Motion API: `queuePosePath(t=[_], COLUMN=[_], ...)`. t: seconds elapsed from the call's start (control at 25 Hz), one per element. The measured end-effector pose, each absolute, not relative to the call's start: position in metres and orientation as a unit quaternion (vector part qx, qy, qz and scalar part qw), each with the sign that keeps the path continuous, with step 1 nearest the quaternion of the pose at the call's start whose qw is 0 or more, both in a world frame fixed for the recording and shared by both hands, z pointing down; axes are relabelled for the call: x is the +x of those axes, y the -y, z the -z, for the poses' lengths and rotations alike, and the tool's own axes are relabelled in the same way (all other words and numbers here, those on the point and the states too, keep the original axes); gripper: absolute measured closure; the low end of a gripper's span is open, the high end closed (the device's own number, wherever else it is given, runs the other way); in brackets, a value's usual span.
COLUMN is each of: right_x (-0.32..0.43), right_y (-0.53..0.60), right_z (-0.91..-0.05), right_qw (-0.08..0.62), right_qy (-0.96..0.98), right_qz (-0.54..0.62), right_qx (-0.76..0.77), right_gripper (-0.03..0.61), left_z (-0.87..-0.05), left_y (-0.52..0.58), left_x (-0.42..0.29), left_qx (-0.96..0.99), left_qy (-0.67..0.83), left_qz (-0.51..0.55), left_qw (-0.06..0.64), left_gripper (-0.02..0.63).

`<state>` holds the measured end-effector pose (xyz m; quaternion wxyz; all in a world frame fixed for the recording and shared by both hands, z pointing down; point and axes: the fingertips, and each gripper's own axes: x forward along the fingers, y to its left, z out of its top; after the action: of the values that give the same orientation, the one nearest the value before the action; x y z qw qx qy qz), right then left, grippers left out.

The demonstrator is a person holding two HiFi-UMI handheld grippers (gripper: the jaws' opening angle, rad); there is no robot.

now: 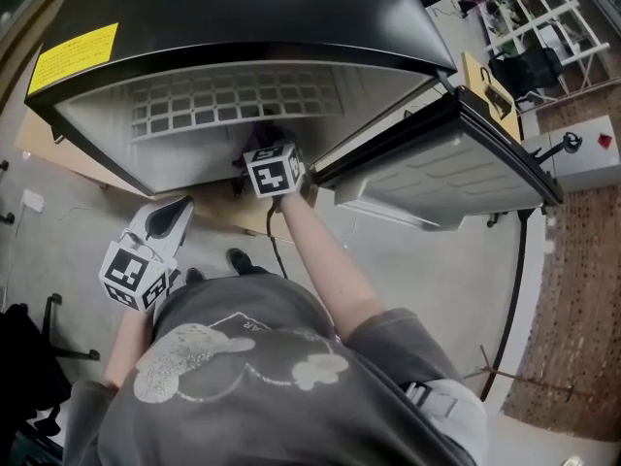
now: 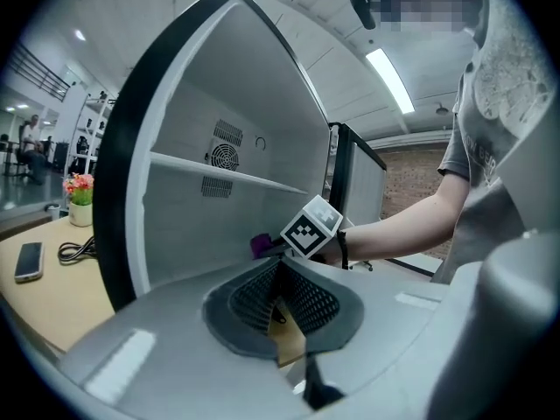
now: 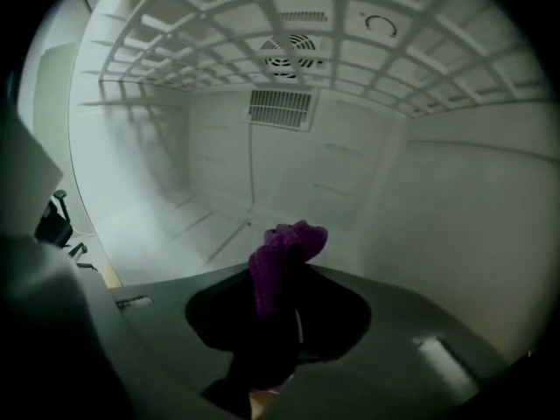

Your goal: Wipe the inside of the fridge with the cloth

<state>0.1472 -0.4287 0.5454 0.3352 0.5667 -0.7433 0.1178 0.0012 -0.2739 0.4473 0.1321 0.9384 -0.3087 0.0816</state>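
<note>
The fridge (image 1: pixel 243 13) stands open, black outside and white inside. My right gripper (image 1: pixel 271 142) reaches into the lower compartment, under the white wire shelf (image 1: pixel 233 105). In the right gripper view the right gripper (image 3: pixel 280 297) is shut on a bunched purple cloth (image 3: pixel 284 250), held just off the white inner floor (image 3: pixel 175 226). My left gripper (image 1: pixel 178 209) hangs outside, below the fridge's front edge; in its own view the left gripper (image 2: pixel 277 280) is shut with nothing in it. The cloth (image 2: pixel 261 245) and the right gripper's marker cube (image 2: pixel 311 227) show at the opening.
The fridge door (image 1: pixel 456 163) swings open to the right, with its white inner racks facing me. A fan vent (image 3: pixel 293 49) and a grille (image 3: pixel 280 108) sit on the back wall. A wooden table (image 2: pixel 44 278) with a phone (image 2: pixel 28 261) and cable stands left of the fridge.
</note>
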Motion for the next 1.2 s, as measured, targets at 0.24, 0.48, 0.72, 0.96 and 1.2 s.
queuePosePath(t=[0.24,0.48,0.72,0.96,1.2], right_x=[0.177,0.189,0.218,0.225,0.239], right_y=[0.426,0.464,0.475,0.439,0.374], right_z=[-0.541,-0.504,-0.494,-0.485,-0.479], right_qw=[0.319,0.239,0.2,0.17,0.163], right_qy=[0.712,0.684,0.626,0.606,0.575], right_qz=[-0.144,-0.084,-0.113,-0.106,-0.101], right_qx=[0.609,0.684,0.745,0.77,0.795], right_gripper=[0.495,0.494,0.494,0.494,0.494], left_z=[-0.445,-0.444,-0.448,-0.449,-0.445], left_y=[0.274,0.276,0.274,0.269,0.257], left_x=[0.014,0.007,-0.006,-0.012,-0.009], left_qx=[0.945,0.943,0.938,0.944,0.958], left_qy=[0.289,0.295,0.302,0.284,0.238], left_qz=[-0.085,-0.088,-0.094,-0.095,-0.096], left_qw=[0.125,0.128,0.138,0.138,0.126], left_gripper=[0.597,0.597,0.597,0.597,0.597])
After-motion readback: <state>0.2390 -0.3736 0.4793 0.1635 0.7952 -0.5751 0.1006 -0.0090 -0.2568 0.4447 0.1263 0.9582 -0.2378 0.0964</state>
